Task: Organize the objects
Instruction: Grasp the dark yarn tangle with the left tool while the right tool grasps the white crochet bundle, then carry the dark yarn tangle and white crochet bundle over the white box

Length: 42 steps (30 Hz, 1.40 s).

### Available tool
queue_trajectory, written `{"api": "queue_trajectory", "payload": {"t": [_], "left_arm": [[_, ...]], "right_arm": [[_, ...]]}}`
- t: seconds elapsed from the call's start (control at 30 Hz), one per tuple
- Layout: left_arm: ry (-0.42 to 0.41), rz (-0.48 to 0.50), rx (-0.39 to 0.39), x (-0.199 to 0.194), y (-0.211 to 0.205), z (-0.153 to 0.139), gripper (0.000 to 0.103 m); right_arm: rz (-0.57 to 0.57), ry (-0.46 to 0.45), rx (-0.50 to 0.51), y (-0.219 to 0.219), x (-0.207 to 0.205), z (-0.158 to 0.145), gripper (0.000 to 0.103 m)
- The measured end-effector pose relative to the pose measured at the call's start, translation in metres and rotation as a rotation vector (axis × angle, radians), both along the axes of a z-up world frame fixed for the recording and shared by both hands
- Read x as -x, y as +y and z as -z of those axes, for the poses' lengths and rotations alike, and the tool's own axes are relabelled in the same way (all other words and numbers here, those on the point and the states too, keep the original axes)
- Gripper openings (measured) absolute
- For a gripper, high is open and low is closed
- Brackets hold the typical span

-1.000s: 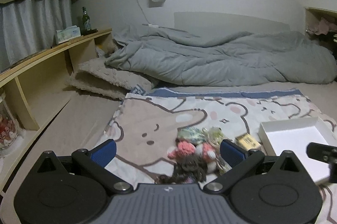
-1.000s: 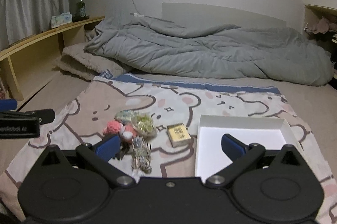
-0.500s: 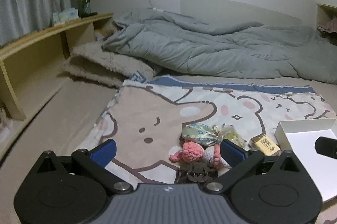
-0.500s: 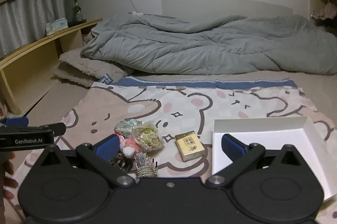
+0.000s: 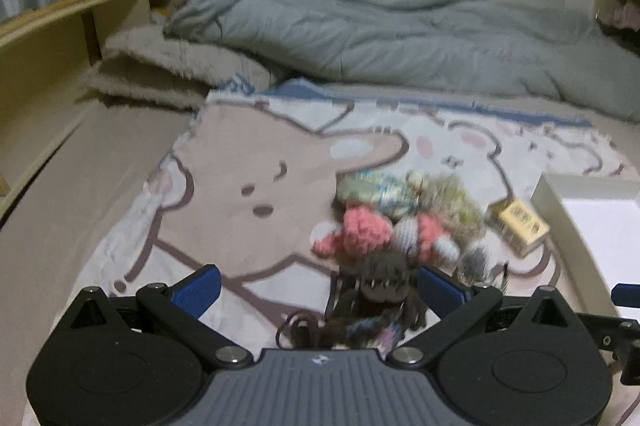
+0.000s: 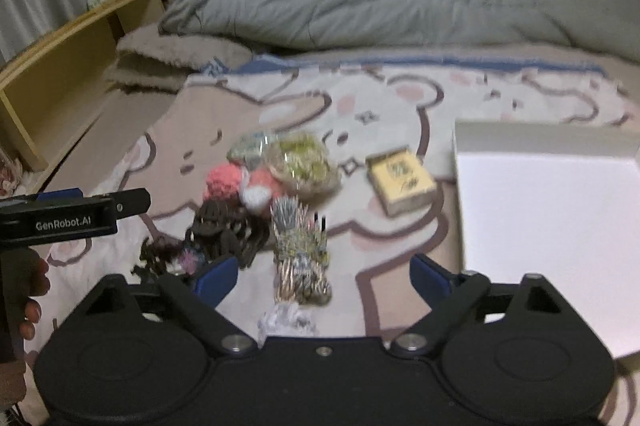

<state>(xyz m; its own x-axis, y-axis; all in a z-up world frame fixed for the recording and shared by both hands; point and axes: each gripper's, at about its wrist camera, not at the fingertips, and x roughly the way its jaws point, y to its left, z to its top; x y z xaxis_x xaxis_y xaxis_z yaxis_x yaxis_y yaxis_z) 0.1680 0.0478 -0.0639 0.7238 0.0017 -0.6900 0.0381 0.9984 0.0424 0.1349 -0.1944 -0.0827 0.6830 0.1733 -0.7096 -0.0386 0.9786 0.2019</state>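
While both grippers (image 5: 320, 284) (image 6: 320, 272) gape, clutter (image 6: 280, 185) lies beside the tray's rim (image 6: 458, 193).

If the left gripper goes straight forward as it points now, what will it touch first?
Probably the dark hair clip, which sits between the open left gripper's fingers; the pink knitted toy lies just behind it. Blur makes depth uncertain.

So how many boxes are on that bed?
2: a small yellow box on the bear blanket beside the trinket pile, and an open white box to its right. Others may be hidden.
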Motion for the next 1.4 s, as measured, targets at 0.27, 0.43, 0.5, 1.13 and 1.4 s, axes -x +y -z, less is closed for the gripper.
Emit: {"api": "queue_trajectory", "payload": {"t": [0.27,0.43,0.5,1.13,1.4], "left_arm": [[0.166,0.085,0.021,-0.014,0.005,0.039,0.085],[0.239,0.108,0.037,-0.020,0.012,0.059,0.086],[0.251,0.109,0.076,-0.022,0.015,0.063,0.086],[0.340,0.171,0.113,-0.023,0.005,0.072,0.061],[0.318,0.135,0.107,-0.015,0.005,0.055,0.057]], "right_arm": [[-0.097,0.172,-0.071,0.011,-0.007,0.038,0.073],[-0.147,0.243,-0.036,0.020,-0.008,0.050,0.064],[-0.157,0.258,-0.025,0.022,-0.008,0.054,0.061],[-0.193,0.305,-0.027,0.026,-0.015,0.064,0.046],[-0.197,0.259,-0.009,0.026,-0.012,0.054,0.038]]}}
